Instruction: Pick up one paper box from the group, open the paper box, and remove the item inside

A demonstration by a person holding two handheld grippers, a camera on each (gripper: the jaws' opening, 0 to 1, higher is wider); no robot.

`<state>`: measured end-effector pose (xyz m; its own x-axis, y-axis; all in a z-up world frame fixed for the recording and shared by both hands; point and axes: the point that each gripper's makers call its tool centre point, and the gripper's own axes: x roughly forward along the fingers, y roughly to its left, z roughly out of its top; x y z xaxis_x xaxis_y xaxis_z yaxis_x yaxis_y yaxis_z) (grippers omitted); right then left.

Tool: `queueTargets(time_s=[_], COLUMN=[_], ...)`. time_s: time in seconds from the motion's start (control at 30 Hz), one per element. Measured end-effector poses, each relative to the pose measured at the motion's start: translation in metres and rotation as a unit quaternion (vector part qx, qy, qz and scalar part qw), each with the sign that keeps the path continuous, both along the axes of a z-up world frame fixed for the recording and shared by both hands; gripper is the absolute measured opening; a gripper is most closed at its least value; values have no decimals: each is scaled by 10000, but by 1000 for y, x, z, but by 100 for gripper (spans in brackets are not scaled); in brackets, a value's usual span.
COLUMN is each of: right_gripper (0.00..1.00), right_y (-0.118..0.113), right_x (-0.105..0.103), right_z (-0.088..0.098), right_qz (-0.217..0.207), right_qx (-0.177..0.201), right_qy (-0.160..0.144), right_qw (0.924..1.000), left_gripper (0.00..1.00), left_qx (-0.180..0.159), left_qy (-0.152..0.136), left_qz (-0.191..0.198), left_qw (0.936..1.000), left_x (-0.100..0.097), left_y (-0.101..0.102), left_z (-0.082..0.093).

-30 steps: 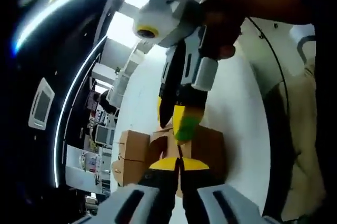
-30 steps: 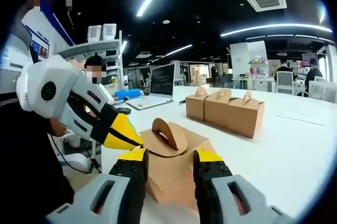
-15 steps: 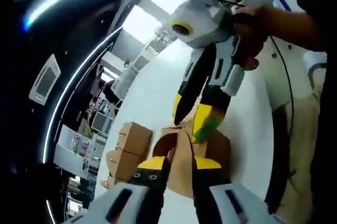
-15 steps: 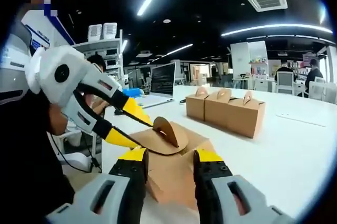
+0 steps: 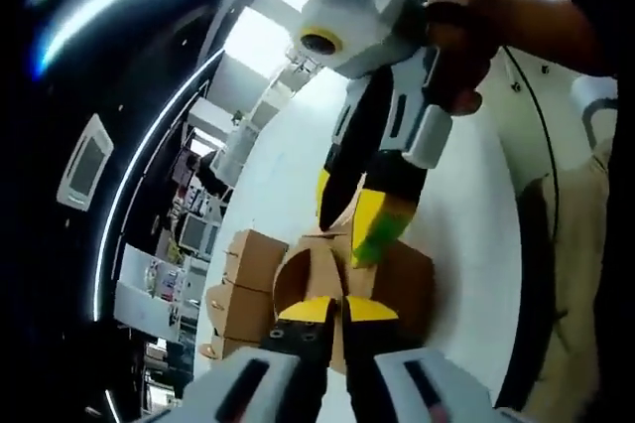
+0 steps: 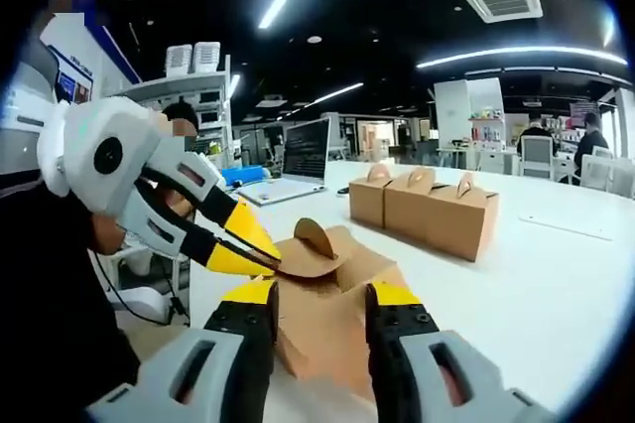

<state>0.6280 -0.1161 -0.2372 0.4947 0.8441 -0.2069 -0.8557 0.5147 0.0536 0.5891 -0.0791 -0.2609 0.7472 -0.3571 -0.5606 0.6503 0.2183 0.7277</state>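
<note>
Since half a second ago, the left gripper has brought its yellow-tipped jaws nearly together on the curved handle flap of the paper box, where earlier they stood apart above and below that flap; the flap now sits lower and flatter on the box top.

Left gripper: jaws narrow, pinching the near edge of the handle flap, as the right gripper view shows. In the left gripper view its own tips sit close together against the top of the box.

Right gripper: jaws wide apart, one on each side of the box, tips level with its upper edge. Whether the pads press the box walls cannot be told. In the left gripper view it comes down from above the box, held by a hand, with one tip showing green.

Paper box: brown card, standing on the white desk, directly between the right gripper's jaws. Its top flaps are partly raised around the handle flap.

Beyond the box, farther along the desk, stands a row of three closed boxes with upright handles, touching one another. Left of that row, a laptop sits open on the desk.
</note>
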Motion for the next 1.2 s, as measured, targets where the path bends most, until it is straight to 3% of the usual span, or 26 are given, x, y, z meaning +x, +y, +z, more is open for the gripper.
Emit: queueTargets(time_s=[0.03,0.07,0.1,0.2,0.33,0.53,0.63,0.73,0.83,0.97,1.0,1.13,1.17,1.2], right_gripper=[36,36,36,36,36,36,36,36,36,36,36,36,36,36], right_y=[0,0,0,0,0,0,1,2,1,1,1,1,1,1], right_x=[0,0,1,1,3,4,4,5,5,5,5,4,4,4], right_z=[0,0,0,0,0,0,0,0,-1,-1,-1,-2,-2,-2], right_qz=[-2,-1,-6,-14,-15,-29,-32,-45,-54,-60,-64,-61,-57,-55], right_qx=[-1,-9,-15,-48,-48,-108,-165,-226,-262,-271,-279,-312,-320,-323], right_qy=[2,1,10,-1,10,17,16,15,26,31,30,36,36,37], right_qw=[10000,10000,10000,10000,10000,9999,9999,9997,9996,9996,9996,9995,9995,9995], left_gripper=[4,4,4,4,4,4,4,4,4,4,4,4,4,4], left_qx=[-14,-74,-177,-611,-1317,-2232,-2738,-2927,-3252,-3752,-3950,-4920,-5155,-5322], left_qy=[11,-28,-39,-97,-195,-390,-468,-650,-704,-648,-588,-153,83,135], left_qz=[22,18,66,218,414,579,690,801,902,1051,1104,1402,1225,1296], left_qw=[10000,10000,9998,9978,9902,9723,9582,9506,9387,9187,9101,8591,8481,8365], left_x=[0,3,4,6,7,6,6,7,8,7,6,2,8,16], left_y=[1,0,0,0,2,4,8,13,19,28,31,18,14,20], left_z=[-1,14,15,18,22,26,32,40,49,58,61,57,62,66])
